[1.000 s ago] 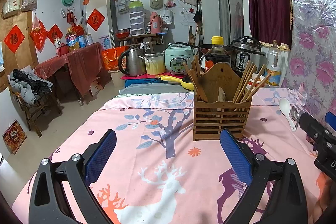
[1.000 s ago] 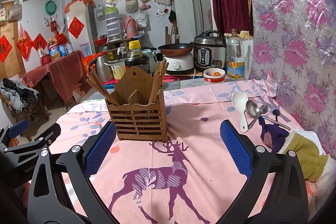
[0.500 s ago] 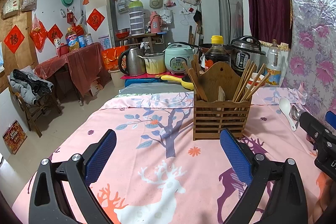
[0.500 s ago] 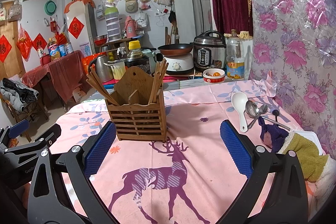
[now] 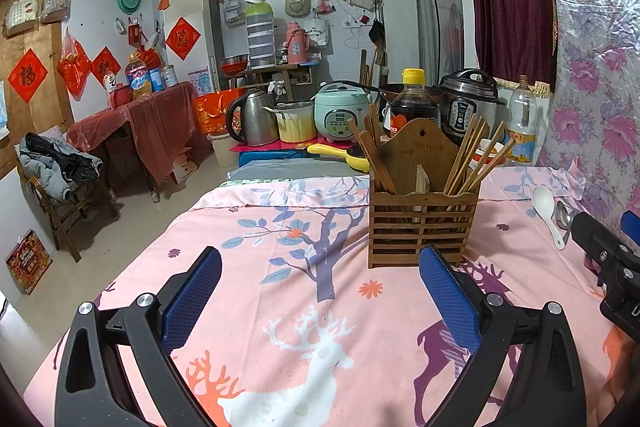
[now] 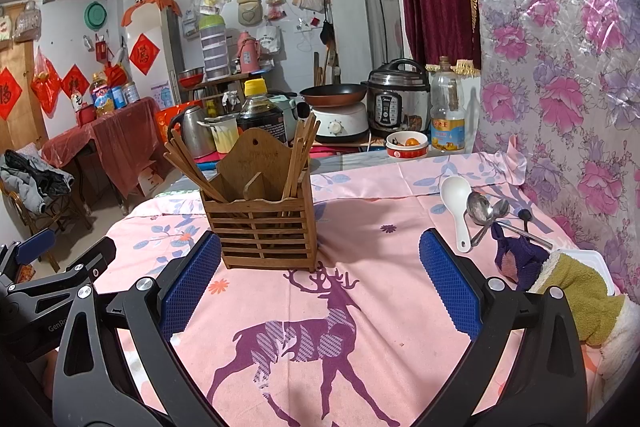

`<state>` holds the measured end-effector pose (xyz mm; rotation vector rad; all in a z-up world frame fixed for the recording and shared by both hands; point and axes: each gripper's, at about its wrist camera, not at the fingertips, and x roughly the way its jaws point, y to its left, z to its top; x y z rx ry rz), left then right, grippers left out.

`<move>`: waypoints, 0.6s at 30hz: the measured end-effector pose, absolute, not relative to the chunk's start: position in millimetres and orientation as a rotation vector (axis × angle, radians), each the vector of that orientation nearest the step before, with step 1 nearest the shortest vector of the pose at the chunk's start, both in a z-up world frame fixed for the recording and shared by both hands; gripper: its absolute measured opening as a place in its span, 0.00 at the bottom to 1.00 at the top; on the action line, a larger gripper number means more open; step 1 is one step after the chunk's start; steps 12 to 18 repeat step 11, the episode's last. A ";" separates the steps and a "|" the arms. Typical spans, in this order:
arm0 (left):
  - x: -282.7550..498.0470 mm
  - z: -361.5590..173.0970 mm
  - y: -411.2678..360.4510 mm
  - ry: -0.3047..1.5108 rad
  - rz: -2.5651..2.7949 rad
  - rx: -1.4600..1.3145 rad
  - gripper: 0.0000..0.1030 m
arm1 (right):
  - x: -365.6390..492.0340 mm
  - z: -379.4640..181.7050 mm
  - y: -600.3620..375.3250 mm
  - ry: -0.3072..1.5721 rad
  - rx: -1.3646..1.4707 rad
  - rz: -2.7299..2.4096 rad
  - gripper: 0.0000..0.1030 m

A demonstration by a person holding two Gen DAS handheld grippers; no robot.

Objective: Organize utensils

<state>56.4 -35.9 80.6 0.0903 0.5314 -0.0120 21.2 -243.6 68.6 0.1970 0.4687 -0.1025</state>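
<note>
- On the pink tablecloth [image 6: 384, 307]: wooden utensil holder [image 6: 262, 227] standing upright, chopsticks [image 6: 298, 155] leaning inside.
- Left gripper [image 5: 320, 291] and right gripper [image 6: 320, 279] hovering, jaws apart, gripping nothing.
- White spoon [image 6: 458, 201] and metal spoons [image 6: 482, 211] lying right of the holder.

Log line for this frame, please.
left tool: open, empty | right tool: open, empty | chopsticks: in wooden holder | white spoon, metal spoons: loose on tablecloth

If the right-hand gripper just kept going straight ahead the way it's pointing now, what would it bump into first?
Probably nothing soon. The right gripper points over bare tablecloth, between the wooden utensil holder on its left and the white spoon on its right. Depth is hard to judge.
</note>
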 end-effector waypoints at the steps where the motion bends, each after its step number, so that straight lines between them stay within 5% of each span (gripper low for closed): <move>1: 56.4 80.7 -36.1 0.531 -0.012 0.091 0.94 | 21.2 68.8 -243.7 0.469 0.197 -0.102 0.93; 18: 56.9 77.4 -28.4 0.518 -0.003 0.098 0.94 | 21.3 68.2 -243.7 0.469 0.199 -0.102 0.93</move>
